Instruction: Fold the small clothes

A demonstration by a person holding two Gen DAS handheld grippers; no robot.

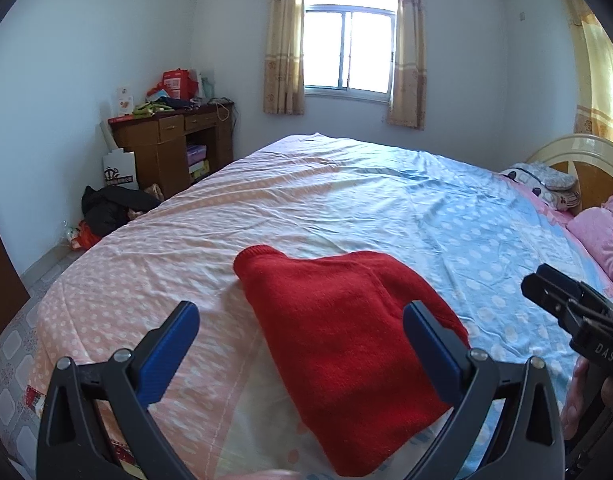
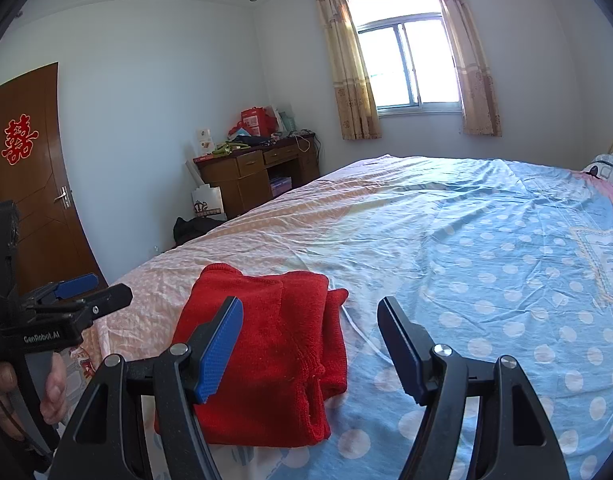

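A folded red knit sweater (image 1: 338, 328) lies flat near the front edge of the bed; it also shows in the right wrist view (image 2: 266, 344). My left gripper (image 1: 300, 320) is open and empty, held above the sweater's near end, apart from it. My right gripper (image 2: 310, 316) is open and empty, just above the sweater's right side. The right gripper also shows at the right edge of the left wrist view (image 1: 546, 284), and the left gripper at the left of the right wrist view (image 2: 102, 290).
The bed sheet (image 1: 346, 208) is pink on the left, blue with white dots on the right. Pillows (image 1: 546, 188) and a pink blanket (image 1: 606, 236) lie at the headboard. A cluttered wooden desk (image 1: 174, 140) and dark bags (image 1: 110, 208) stand beyond the bed's left side. A door (image 2: 30, 184) is at left.
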